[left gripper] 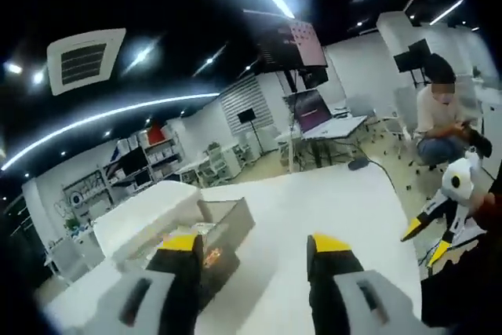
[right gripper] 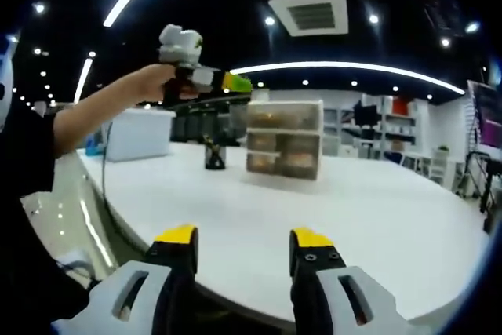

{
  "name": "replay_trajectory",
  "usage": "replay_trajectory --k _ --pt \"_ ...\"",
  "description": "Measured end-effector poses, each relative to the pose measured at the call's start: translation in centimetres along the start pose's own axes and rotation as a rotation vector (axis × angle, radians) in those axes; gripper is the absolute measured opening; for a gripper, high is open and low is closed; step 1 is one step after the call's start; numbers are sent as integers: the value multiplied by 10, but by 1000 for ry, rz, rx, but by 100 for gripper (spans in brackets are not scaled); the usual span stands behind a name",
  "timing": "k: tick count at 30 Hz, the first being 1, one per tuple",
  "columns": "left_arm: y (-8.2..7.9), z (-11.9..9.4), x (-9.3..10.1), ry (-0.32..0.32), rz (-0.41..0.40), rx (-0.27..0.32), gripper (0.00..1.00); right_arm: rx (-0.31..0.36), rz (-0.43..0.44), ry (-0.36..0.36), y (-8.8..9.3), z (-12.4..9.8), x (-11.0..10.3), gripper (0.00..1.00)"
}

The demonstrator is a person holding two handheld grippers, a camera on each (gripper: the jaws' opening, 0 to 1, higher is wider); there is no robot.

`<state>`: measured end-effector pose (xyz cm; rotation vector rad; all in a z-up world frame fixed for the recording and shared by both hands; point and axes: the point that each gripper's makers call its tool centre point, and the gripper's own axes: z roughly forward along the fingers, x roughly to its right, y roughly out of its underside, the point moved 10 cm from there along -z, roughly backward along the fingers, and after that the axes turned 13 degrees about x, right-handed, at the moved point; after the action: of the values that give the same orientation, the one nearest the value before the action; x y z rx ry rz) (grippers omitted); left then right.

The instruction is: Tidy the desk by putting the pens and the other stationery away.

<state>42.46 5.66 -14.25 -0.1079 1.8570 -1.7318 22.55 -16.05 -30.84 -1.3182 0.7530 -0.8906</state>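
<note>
- In the left gripper view my left gripper hangs over the white desk, its jaws spread wide with nothing between them.
- Just beyond the left jaw tip, a dark open-topped tray lies on the desk, with something orange showing through its side; I can't tell what that is.
- Beside the tray, on the side away from my jaws, is a translucent drawer unit, seen from above and blurred.
- My right gripper comes in at the desk's edge, held in a hand; its yellow-tipped jaws look parted, with bare floor between them.
- Past the far end of the desk, a seated person is bent over something small.
- In the right gripper view my right gripper sits low at the near rim of the desk, jaws wide apart and empty.
- The drawer unit stands upright on the desk, well away from my jaws.
- A small dark pen holder stands on the desk near the drawer unit.
- The left gripper is raised in a hand above the desk, at about the height of the drawer unit's top.
</note>
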Motion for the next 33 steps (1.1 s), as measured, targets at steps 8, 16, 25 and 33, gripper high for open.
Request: replay_trajectory --k 8,16,25,33 --pt "28 -41 41 -30 -77 44 54 3 -28 -2 -6 -1 -4 44" --pt "51 -91 69 -132 -129 106 55 0 -47 -4 -6 0 -5 46" --pt "75 -144 91 -235 -156 142 55 2 -52 -34 -2 2 -9 51" --pt "107 -184 115 -261 -203 58 58 27 -30 -60 1 2 -9 52"
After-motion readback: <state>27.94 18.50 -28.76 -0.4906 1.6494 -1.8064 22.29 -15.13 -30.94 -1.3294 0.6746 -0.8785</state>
